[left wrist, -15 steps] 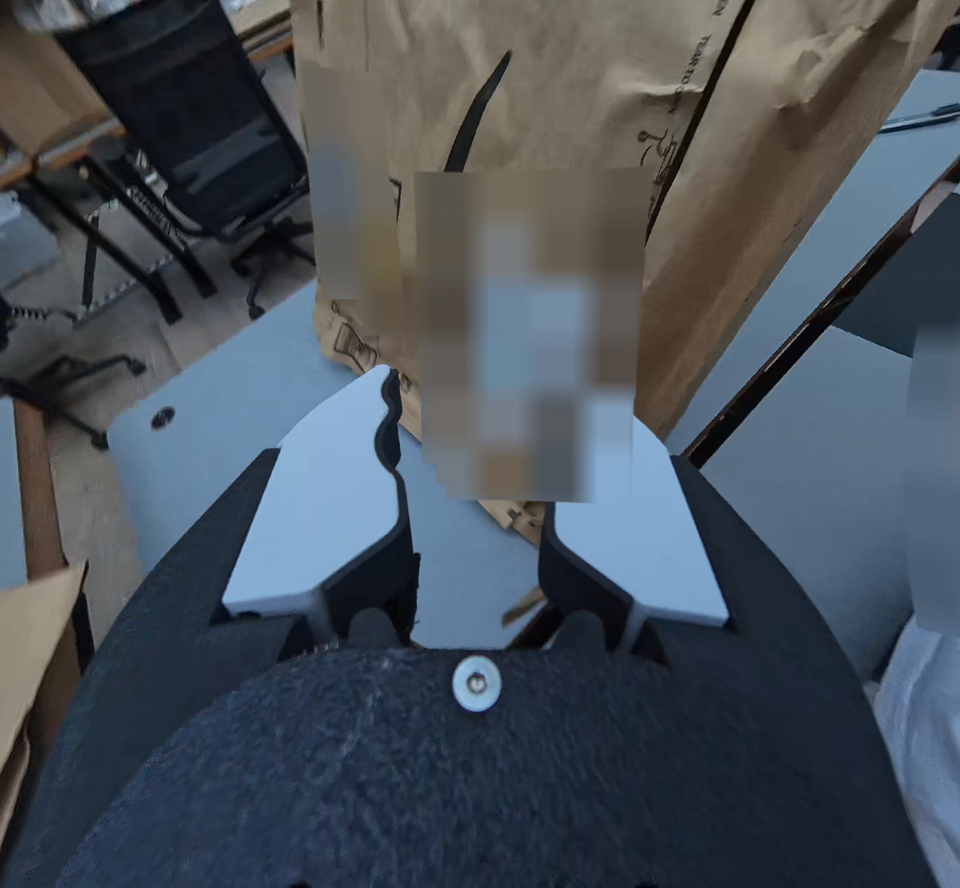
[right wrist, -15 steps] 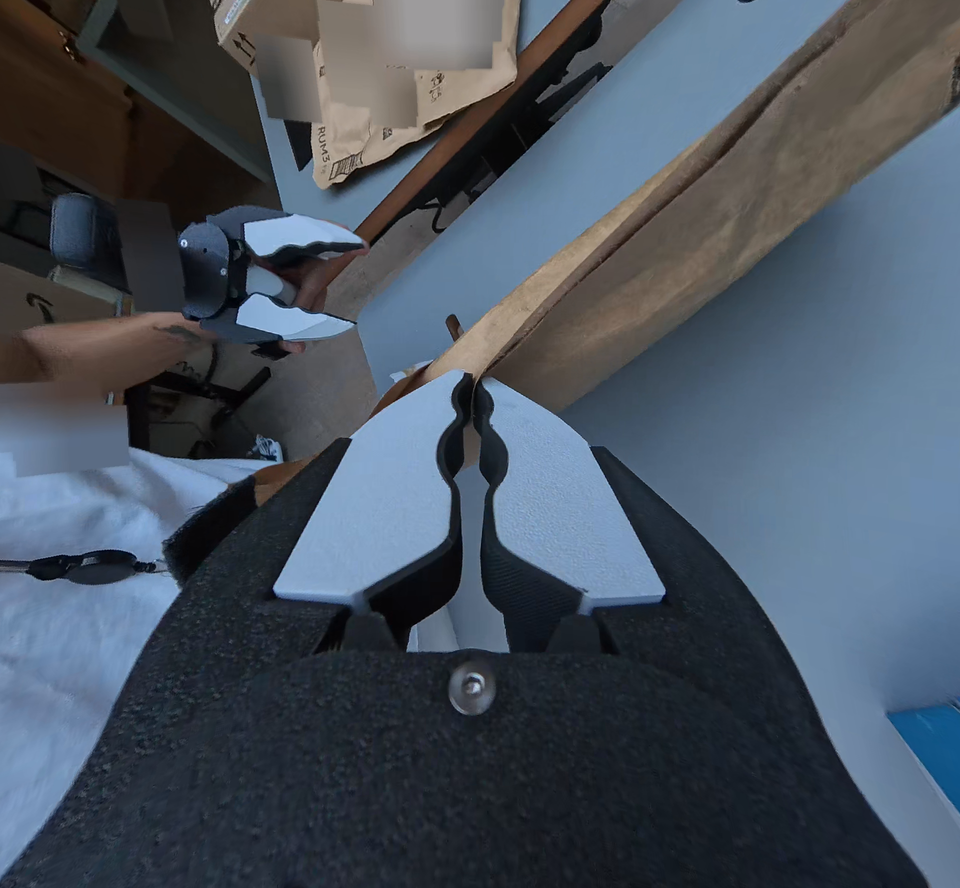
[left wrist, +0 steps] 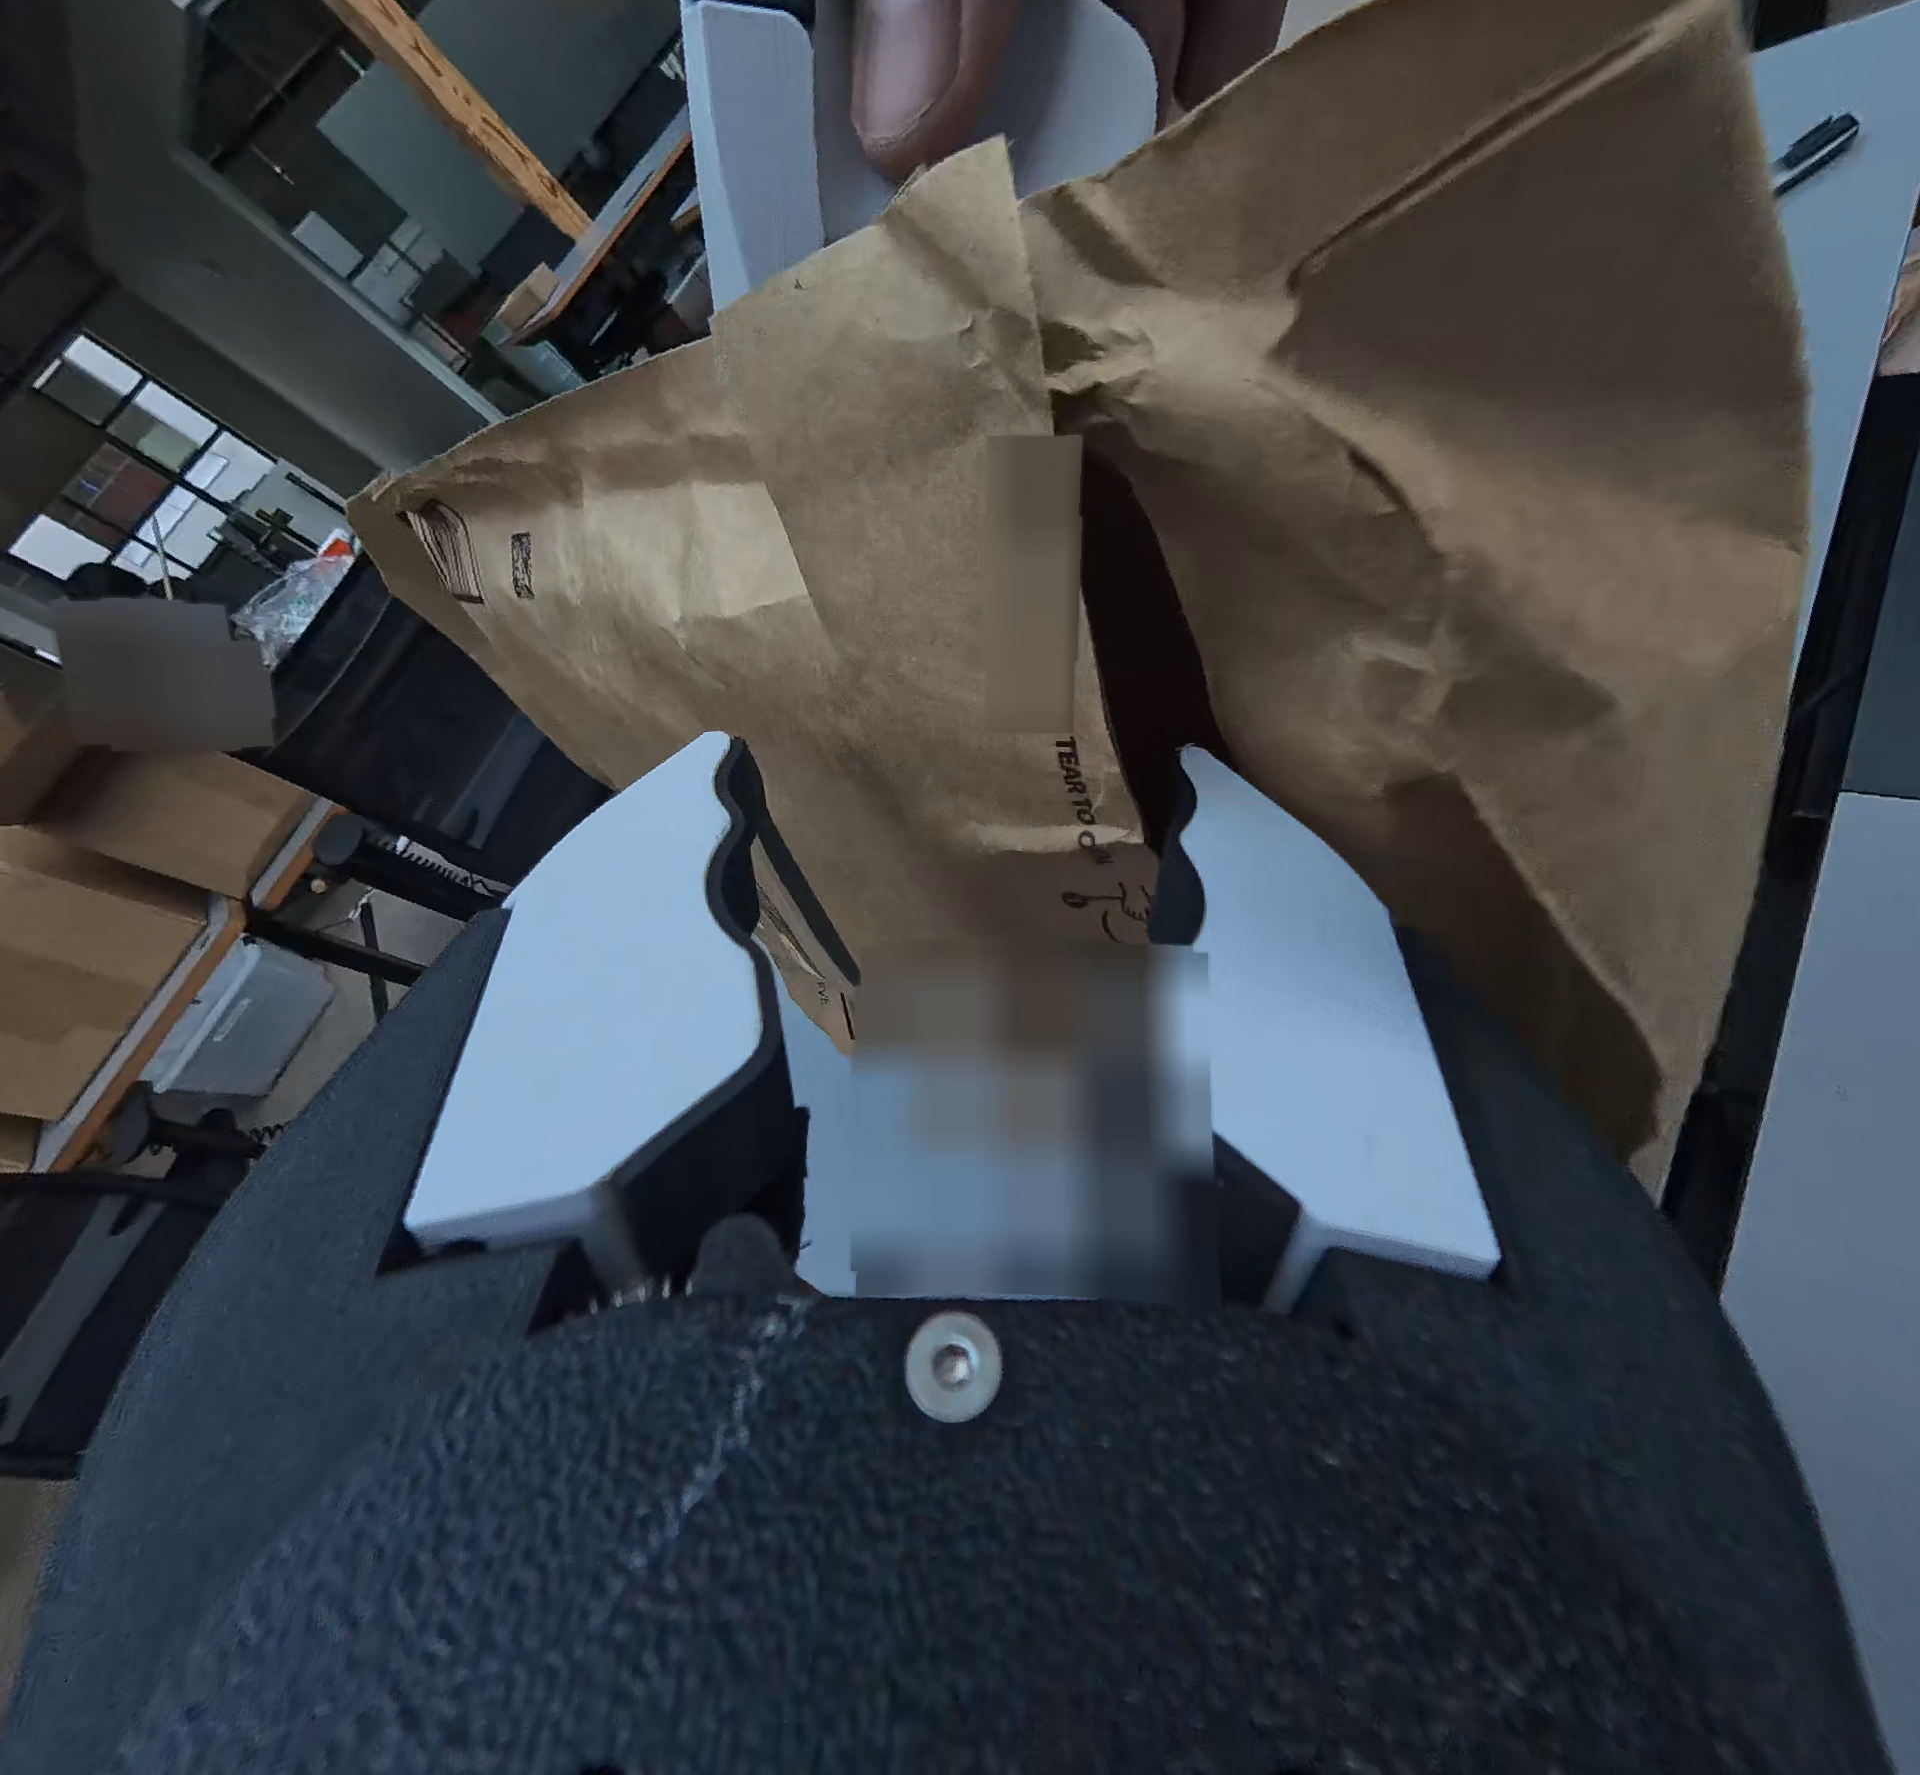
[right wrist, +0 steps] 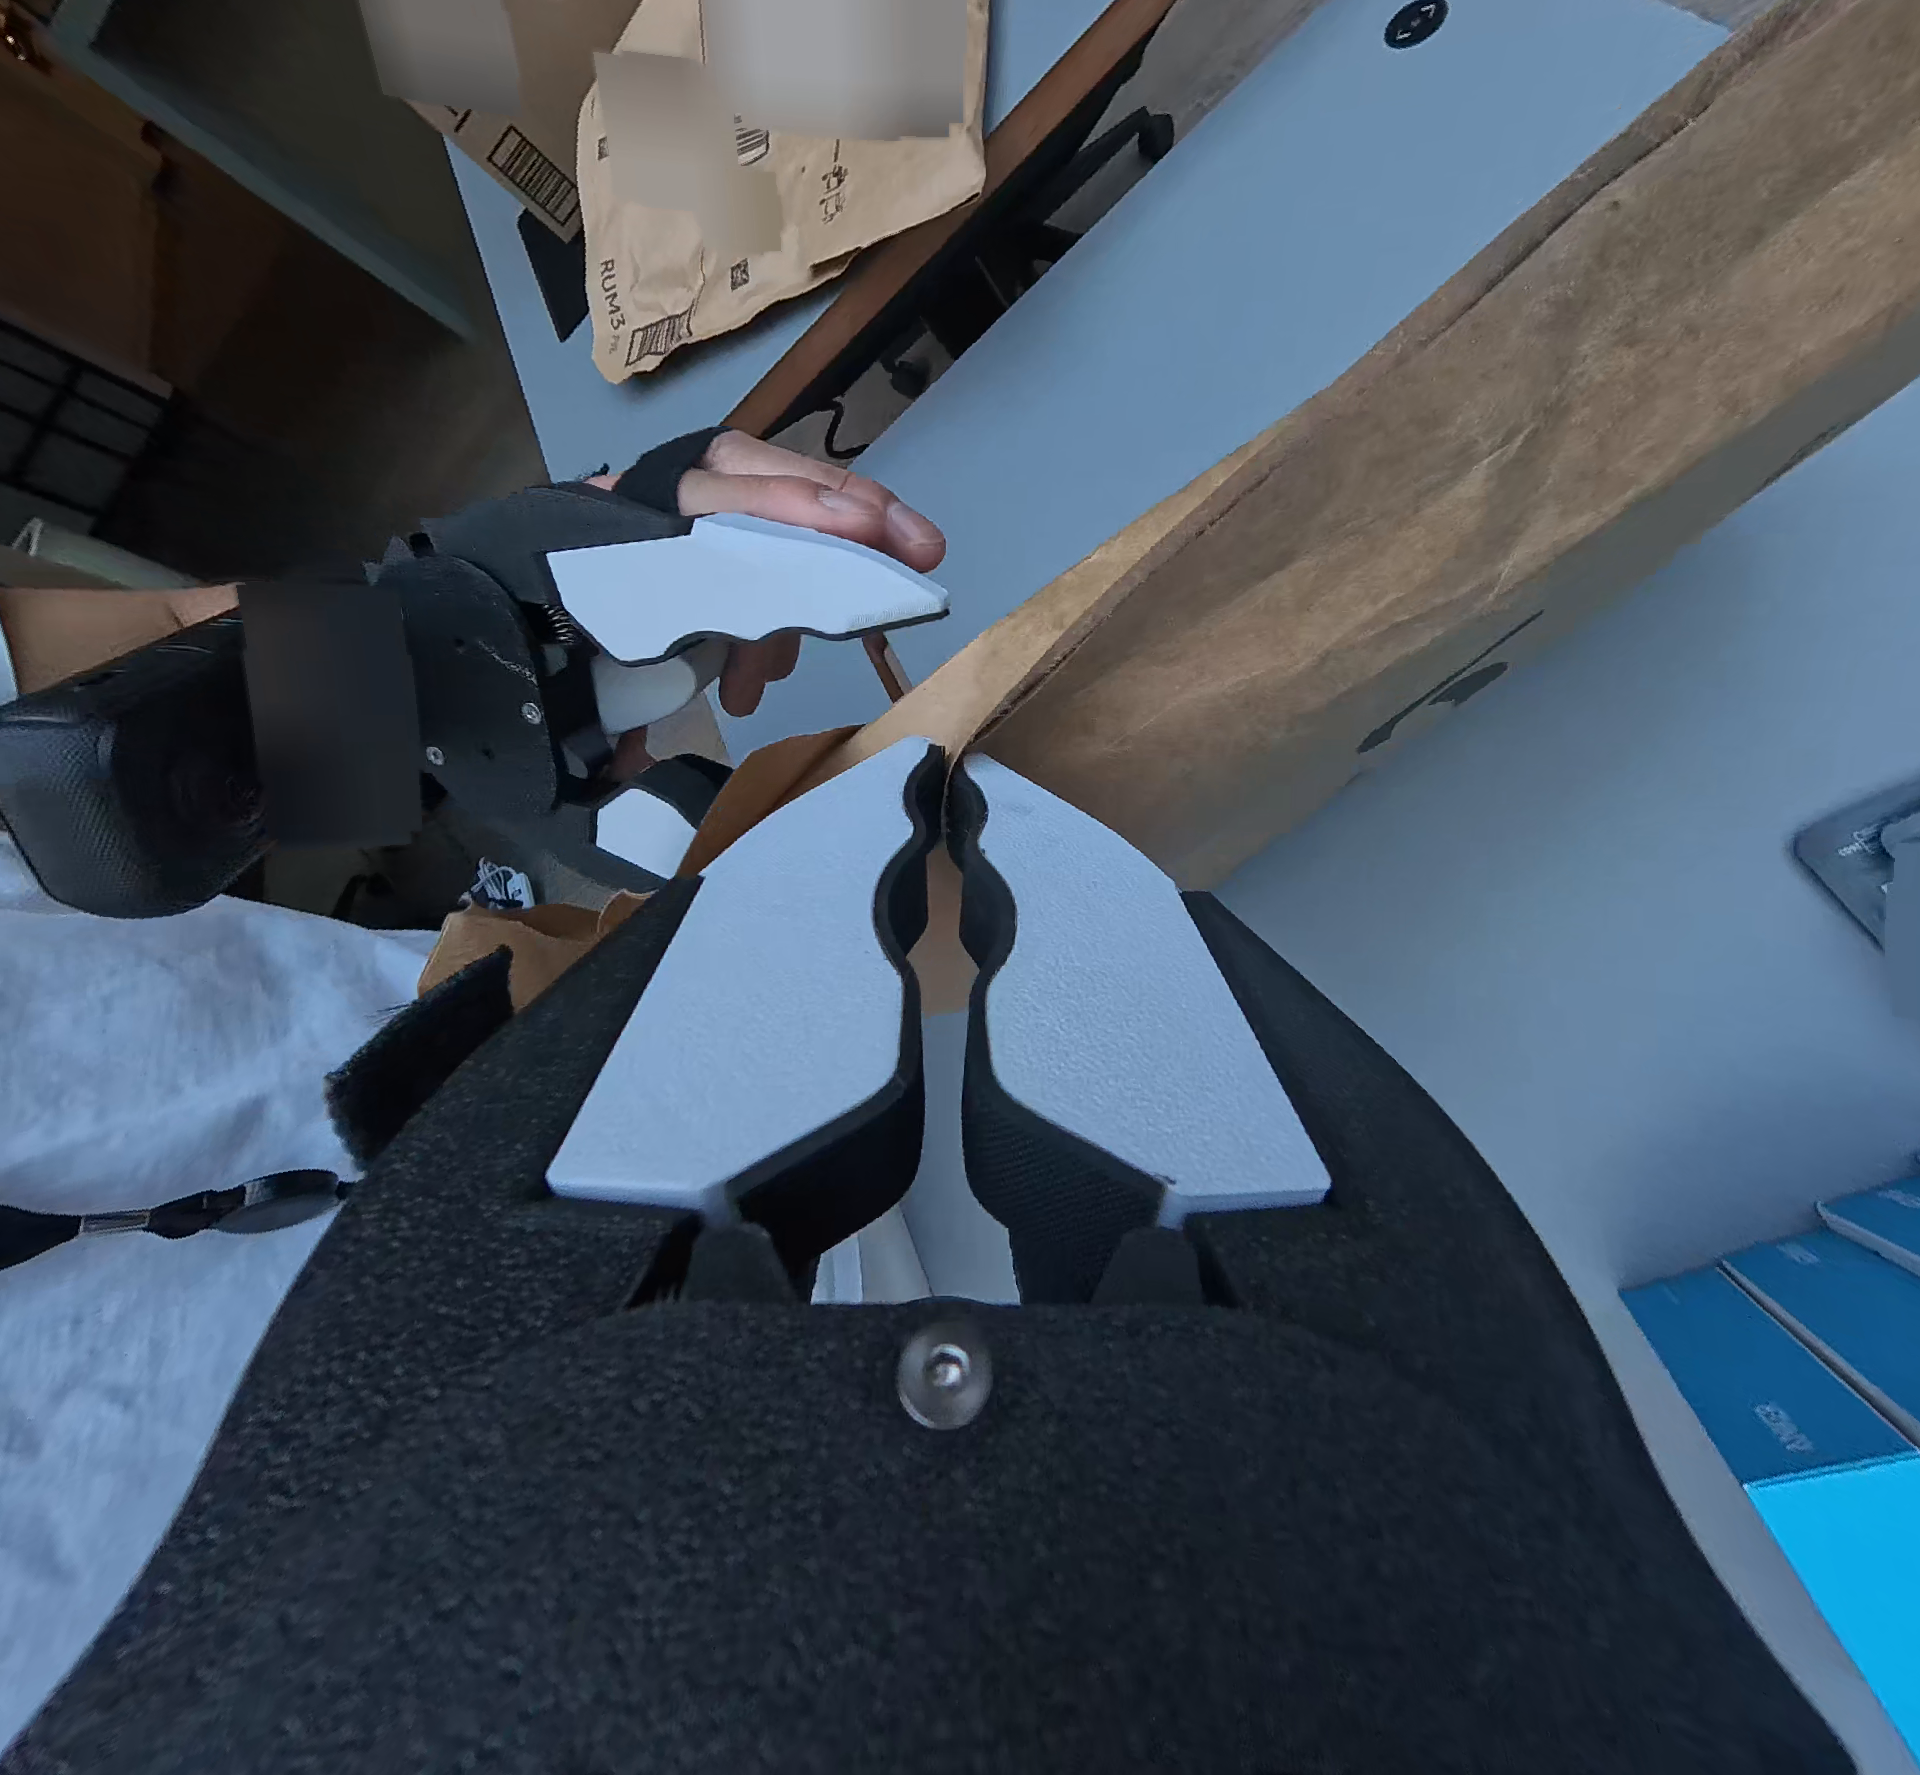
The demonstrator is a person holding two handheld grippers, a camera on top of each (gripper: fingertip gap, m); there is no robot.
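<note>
A brown paper mailer (left wrist: 1403,478) hangs in the air, crumpled, with its torn mouth gaping. My left gripper (left wrist: 956,769) is open, and a flap of the mailer lies between its fingers without being pinched. My right gripper (right wrist: 945,759) is shut on the mailer's (right wrist: 1455,530) edge near a corner and holds it up over the grey table (right wrist: 1558,946). In the left wrist view the right gripper's white fingers (left wrist: 1081,94) clamp the mailer's top edge, with a thumb on them. In the right wrist view the left gripper's upper finger (right wrist: 748,582) reaches toward the mailer's end.
A second brown mailer (right wrist: 790,198) lies on the far table. Blue boxes (right wrist: 1766,1393) sit at the right table edge. A pen (left wrist: 1813,151) lies on the table. Cardboard boxes (left wrist: 94,946) stand at the left. A person's white shirt (right wrist: 156,1050) is close. One gripper's finger ends stand about 5 cm off the other's.
The left gripper has moved up to the mailer, and a flap now sits between its open fingers. The mailer has lifted and crumpled open. The right gripper stays shut on it.
</note>
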